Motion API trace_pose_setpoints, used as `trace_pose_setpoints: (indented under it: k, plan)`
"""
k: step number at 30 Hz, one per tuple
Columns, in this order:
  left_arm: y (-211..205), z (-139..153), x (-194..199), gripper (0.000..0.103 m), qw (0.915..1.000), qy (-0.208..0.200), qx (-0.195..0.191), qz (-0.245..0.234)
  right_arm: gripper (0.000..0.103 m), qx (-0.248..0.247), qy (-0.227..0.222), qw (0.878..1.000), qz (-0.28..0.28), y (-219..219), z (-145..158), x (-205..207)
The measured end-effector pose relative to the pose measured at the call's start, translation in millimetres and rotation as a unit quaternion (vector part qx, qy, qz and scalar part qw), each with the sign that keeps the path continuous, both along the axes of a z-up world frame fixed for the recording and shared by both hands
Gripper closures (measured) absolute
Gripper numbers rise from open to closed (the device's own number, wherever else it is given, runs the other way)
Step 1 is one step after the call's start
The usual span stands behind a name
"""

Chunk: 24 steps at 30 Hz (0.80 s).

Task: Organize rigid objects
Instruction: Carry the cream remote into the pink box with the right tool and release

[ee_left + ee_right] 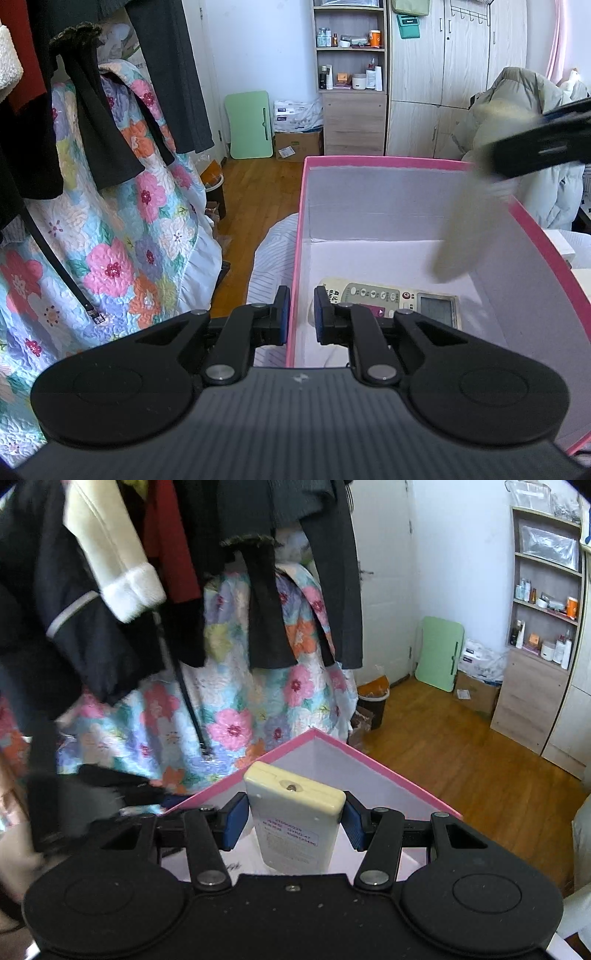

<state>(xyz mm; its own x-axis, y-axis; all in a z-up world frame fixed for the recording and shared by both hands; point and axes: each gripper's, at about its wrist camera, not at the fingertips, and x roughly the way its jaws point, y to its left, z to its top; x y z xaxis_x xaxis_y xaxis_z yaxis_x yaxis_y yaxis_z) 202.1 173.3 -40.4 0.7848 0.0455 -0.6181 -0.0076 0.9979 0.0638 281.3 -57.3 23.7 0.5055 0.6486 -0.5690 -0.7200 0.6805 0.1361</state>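
A pink box with a white inside stands on the bed. A beige remote control with a small screen lies on the box floor. My left gripper is shut on the box's left wall, one finger on each side of it. My right gripper is shut on a second cream remote, back side up, held over the box. In the left wrist view that remote is blurred and hangs tilted over the box's right part, under the right gripper.
Hanging dark clothes and a floral quilt fill the left. A bin stands on the wooden floor. A green folding board, cardboard boxes and a shelf unit stand against the far wall. A padded jacket lies right.
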Motion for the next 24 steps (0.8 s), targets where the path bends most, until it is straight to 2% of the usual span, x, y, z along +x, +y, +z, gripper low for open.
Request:
trace_pose_setpoints:
  k: [3,7,8,13,14,15,16,18,20,24]
  plan:
    - [2.6,0.3,-0.1,0.090,0.9999,0.000,-0.010,0.001,0.044,-0.003,0.001,1.000,0.007,27.7,-21.4,10.0]
    - [12.4,0.7,-1.0,0.090,0.9987,0.000,-0.051,0.006,0.045,-0.056,-0.036,0.998,0.014,54.3,-42.9,-1.9]
    - [14.0,0.6,-1.1,0.090,0.9984,0.000,-0.056,0.006,0.045,-0.053,-0.043,0.997,0.024,55.2,-44.6,-8.3]
    - [15.2,0.0,-0.9,0.090,0.9982,-0.003,-0.059,0.006,0.045,-0.090,-0.033,0.995,0.039,51.0,-40.3,-28.5]
    - [15.5,-0.1,-1.3,0.090,0.9982,-0.005,-0.060,0.005,0.048,-0.101,-0.027,0.994,0.044,49.5,-41.2,-34.2]
    - [15.8,-0.3,-1.1,0.090,0.9981,-0.005,-0.061,0.005,0.057,-0.108,-0.021,0.993,0.053,48.7,-43.1,-37.9]
    - [16.3,-0.6,-1.1,0.090,0.9980,-0.005,-0.063,0.005,0.061,-0.112,-0.009,0.992,0.065,49.2,-46.1,-40.6]
    - [16.4,-0.5,-0.6,0.090,0.9980,-0.006,-0.062,0.005,0.061,-0.125,0.000,0.989,0.077,50.8,-51.7,-48.4]
    - [16.4,-0.6,0.0,0.090,0.9981,-0.006,-0.062,0.006,0.060,-0.138,-0.013,0.987,0.079,54.6,-54.8,-54.6]
    - [14.7,-1.1,-1.8,0.090,0.9984,-0.004,-0.056,0.004,0.060,-0.126,-0.008,0.989,0.072,58.4,-51.1,-49.5]
